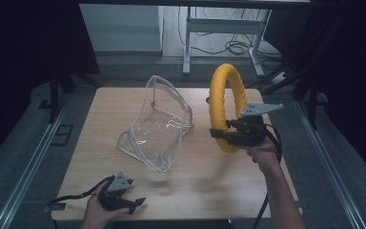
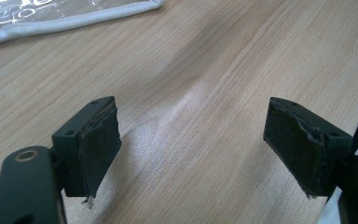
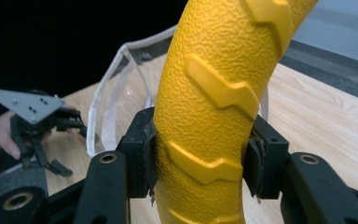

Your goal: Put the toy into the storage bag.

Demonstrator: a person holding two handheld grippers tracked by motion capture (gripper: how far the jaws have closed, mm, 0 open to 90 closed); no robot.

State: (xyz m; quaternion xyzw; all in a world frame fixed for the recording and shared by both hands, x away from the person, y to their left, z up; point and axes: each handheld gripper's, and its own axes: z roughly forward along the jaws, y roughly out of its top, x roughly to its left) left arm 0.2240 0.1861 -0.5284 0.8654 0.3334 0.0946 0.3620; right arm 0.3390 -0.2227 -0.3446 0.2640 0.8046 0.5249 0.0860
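One yellow ring (image 1: 226,106) with raised arrow-shaped ridges. One clear plastic pouch (image 1: 158,125) with a pale trim, standing open on the surface (image 1: 209,181). Two handheld grippers: the left gripper (image 1: 132,204) and the right gripper (image 1: 223,130), each with two black jaws. One wooden surface. Beyond it stands what looks like one white desk frame (image 1: 219,28), though that far end is dim.

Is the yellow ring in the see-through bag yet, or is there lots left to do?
Not yet. Done: the right gripper is clamped on the yellow ring, held upright above the table. The left gripper is open, holding nothing. Probably left: putting it into the clear bag.
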